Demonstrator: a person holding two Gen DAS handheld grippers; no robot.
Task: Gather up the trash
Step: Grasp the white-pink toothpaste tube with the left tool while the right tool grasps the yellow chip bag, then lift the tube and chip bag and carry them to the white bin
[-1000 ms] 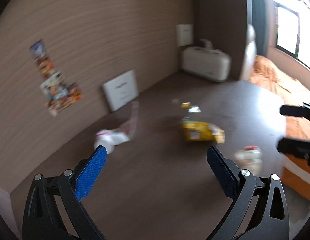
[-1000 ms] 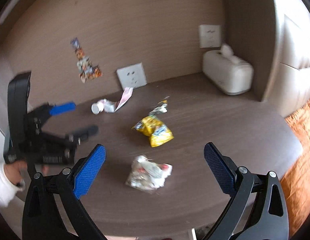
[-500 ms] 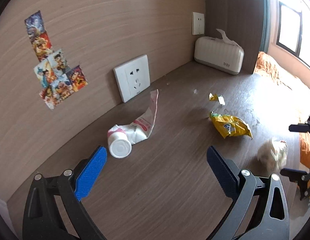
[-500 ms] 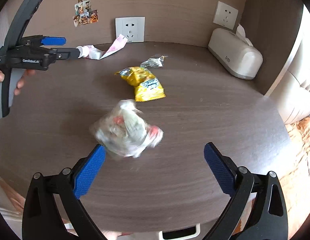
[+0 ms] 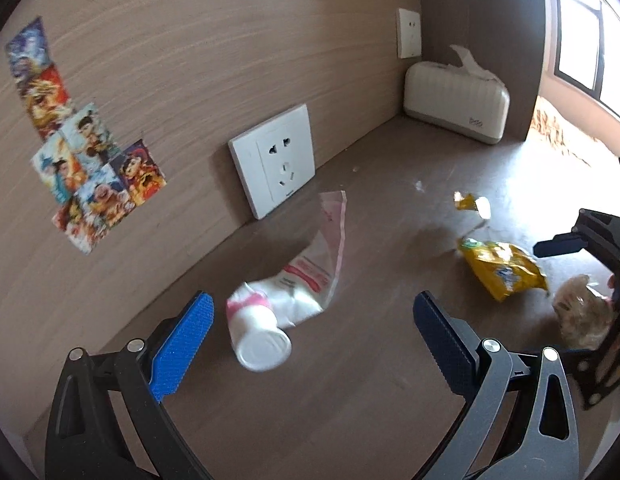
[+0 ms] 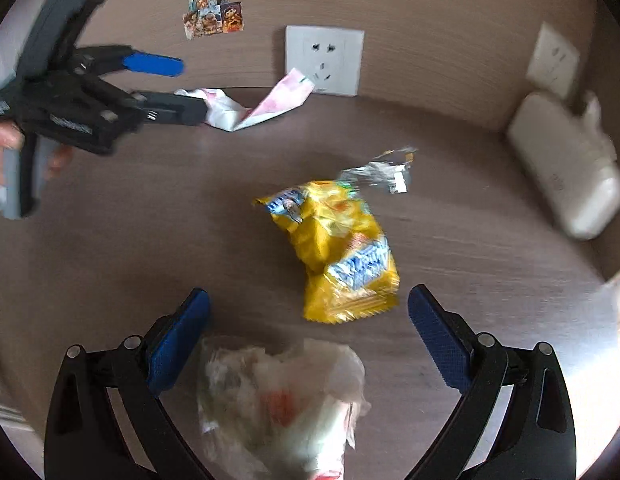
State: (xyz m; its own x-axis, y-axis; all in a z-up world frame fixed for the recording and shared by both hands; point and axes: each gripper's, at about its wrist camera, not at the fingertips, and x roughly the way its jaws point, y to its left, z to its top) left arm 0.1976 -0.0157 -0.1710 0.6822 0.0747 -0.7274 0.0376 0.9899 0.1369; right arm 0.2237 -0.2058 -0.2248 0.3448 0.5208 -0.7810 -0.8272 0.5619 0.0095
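Note:
A squashed white tube with a pink label and white cap (image 5: 270, 320) lies on the brown tabletop (image 5: 350, 408), just ahead of my left gripper (image 5: 310, 332), which is open and empty. The tube (image 6: 246, 114) also shows in the right wrist view, beside the left gripper (image 6: 192, 88). My right gripper (image 6: 306, 320) is open, with a crumpled clear wrapper (image 6: 278, 396) between its arms, not held. A yellow snack bag (image 6: 338, 248) lies just beyond the fingertips and a foil scrap (image 6: 382, 172) farther back. In the left wrist view the bag (image 5: 502, 268) and wrapper (image 5: 582, 312) sit at the right.
A white wall socket (image 5: 274, 160) and several stickers (image 5: 78, 152) are on the wooden wall behind the tube. A cream tissue box (image 5: 454, 108) stands in the far corner under a second socket (image 5: 408, 32). Orange bedding (image 5: 558, 140) lies beyond the table's right edge.
Both grippers have come in closer to the table. The left now faces the tube from near; the right has moved forward over the crumpled wrapper toward the yellow bag. Both stay open.

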